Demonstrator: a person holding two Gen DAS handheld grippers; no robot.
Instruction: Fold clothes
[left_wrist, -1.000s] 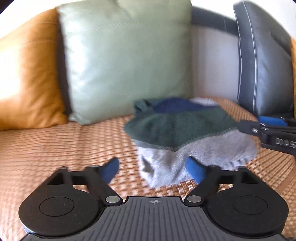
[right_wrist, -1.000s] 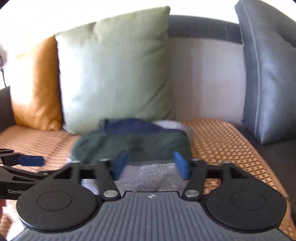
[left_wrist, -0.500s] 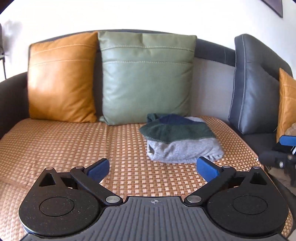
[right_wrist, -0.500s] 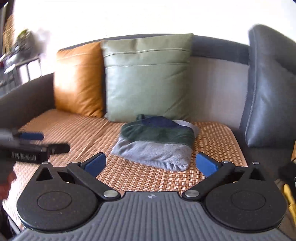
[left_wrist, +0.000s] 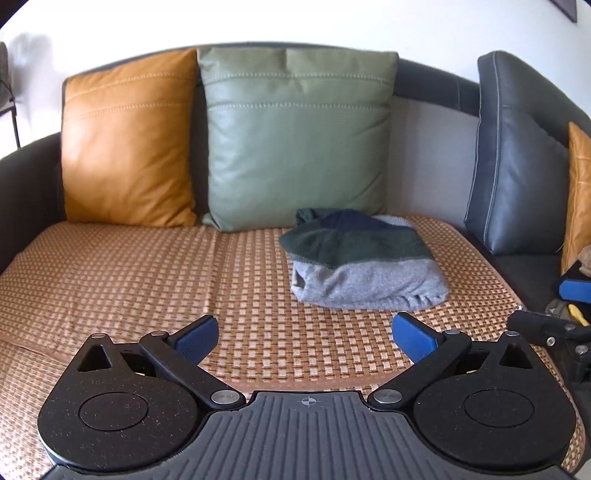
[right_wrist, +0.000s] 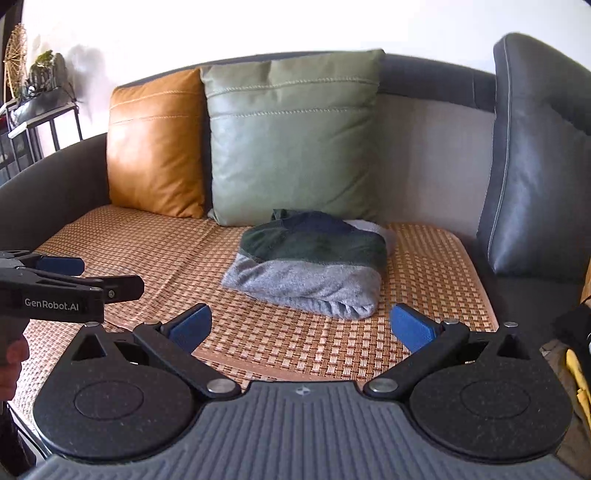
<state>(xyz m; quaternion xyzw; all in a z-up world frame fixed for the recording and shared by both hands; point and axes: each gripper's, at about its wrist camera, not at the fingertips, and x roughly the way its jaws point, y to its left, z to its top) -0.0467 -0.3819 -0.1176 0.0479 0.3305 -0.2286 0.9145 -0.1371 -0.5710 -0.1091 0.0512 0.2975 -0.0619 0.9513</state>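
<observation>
Both tools have drawn back from the sofa, and the folded garment (left_wrist: 360, 264) now lies by itself on the woven seat mat (left_wrist: 155, 280), toward the mat's back edge and nearer its right side, just in front of the green cushion (left_wrist: 295, 136). It sits as a compact bundle, dark green and navy on top with a grey band facing the front edge; nothing touches it.

The left gripper (left_wrist: 303, 334) is released, its blue pads spread wide over bare mat near the front edge, well apart from the bundle. The right gripper (right_wrist: 301, 326) is likewise spread and empty, hovering over the front of the mat with the bundle beyond its tips.

A second ago both tools were close in over the cloth: the left one's pads flanked the grey band, the right one's were narrower and set against the green layer, and the pictures were blurred with motion. Half a second ago they had already opened and pulled away. Now the view is wider again, taking in the orange cushion (left_wrist: 127, 147) and the dark cushion (left_wrist: 517, 158) at the right end, while the bundle keeps the same shape and place.

My reading is that the last fold is pressed and let go, so this garment looks finished; what remains, if anything, is a next piece
</observation>
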